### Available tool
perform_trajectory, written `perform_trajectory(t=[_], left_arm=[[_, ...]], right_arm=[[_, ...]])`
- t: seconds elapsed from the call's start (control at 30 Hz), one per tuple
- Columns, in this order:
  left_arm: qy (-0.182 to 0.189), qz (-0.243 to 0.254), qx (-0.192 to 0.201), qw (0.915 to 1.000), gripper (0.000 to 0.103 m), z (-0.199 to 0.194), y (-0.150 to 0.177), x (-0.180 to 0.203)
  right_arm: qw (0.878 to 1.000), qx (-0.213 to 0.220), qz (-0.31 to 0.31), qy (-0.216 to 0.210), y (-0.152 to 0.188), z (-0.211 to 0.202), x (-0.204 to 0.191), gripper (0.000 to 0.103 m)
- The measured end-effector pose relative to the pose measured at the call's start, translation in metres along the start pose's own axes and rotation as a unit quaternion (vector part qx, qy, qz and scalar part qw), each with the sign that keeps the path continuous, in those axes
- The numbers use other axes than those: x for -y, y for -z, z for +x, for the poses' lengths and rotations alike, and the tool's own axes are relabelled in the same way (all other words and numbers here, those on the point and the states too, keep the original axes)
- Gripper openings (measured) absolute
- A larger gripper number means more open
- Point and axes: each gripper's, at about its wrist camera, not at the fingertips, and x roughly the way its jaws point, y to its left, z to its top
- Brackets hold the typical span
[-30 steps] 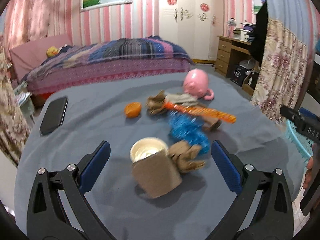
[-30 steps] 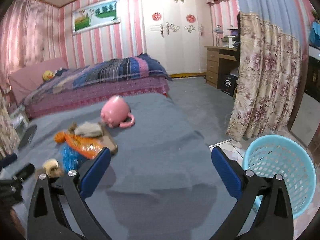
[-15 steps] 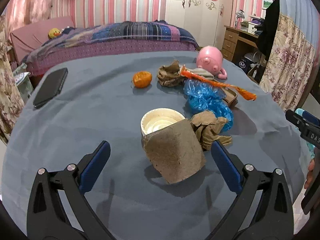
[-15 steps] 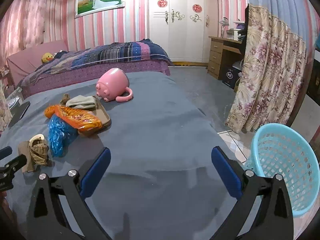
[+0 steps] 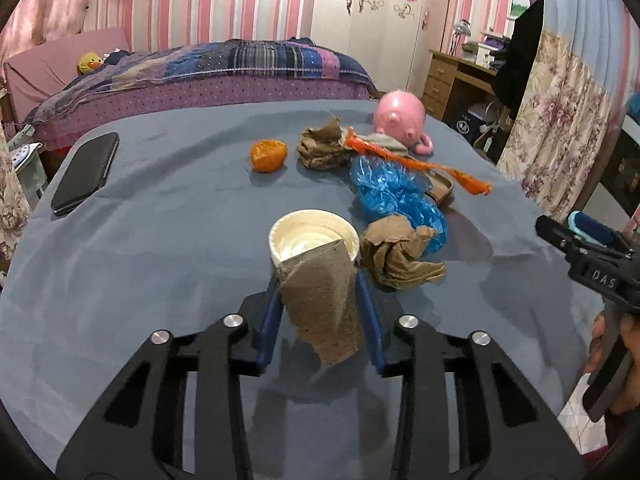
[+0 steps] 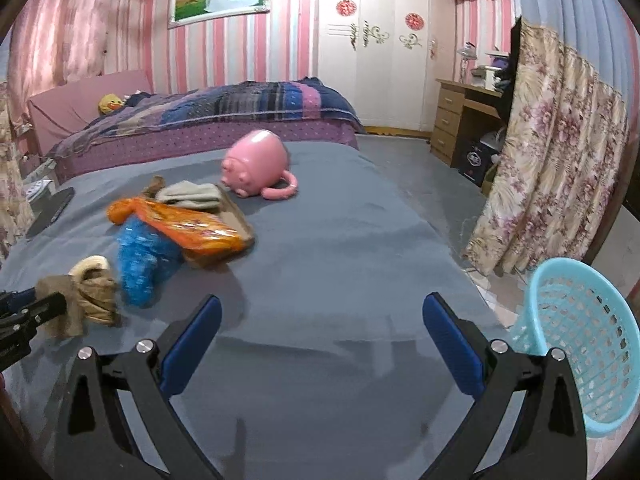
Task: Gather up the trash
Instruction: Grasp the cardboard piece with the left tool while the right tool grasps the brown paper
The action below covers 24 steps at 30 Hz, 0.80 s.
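A paper cup [image 5: 312, 236] with a brown sleeve stands on the grey table [image 5: 160, 240]. My left gripper [image 5: 317, 278] has its jaws closing on the cup, and the blue pads [image 5: 269, 320] lie against the sleeve on both sides. Beside the cup lie crumpled brown paper [image 5: 400, 256], a blue plastic bag [image 5: 392, 192] and an orange wrapper [image 5: 420, 164]. My right gripper [image 6: 322, 302] hangs open over bare grey cloth with nothing between its fingers. A light blue basket [image 6: 580, 340] stands on the floor to its right.
An orange fruit [image 5: 269, 155], another brown paper wad [image 5: 320, 148] and a pink pig mug [image 5: 400, 120] lie farther back. A black phone [image 5: 86, 172] rests at the table's left edge. A bed, a wardrobe and a floral curtain [image 6: 552, 160] ring the table.
My left gripper sank toward the cup and its jaws came in from wide open to the cup's sides. My right gripper drifted sideways, and the basket sits lower right in its view.
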Motion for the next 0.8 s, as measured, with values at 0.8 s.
perform_trajectory(t=[0.8], left_arm=[[-0.066, -0.05, 0.03, 0.9962, 0.017, -0.052, 0.011, -0.112]], right_arm=[[0.989, -0.044, -0.072, -0.118, 0.025, 0.01, -0.131, 0.063]])
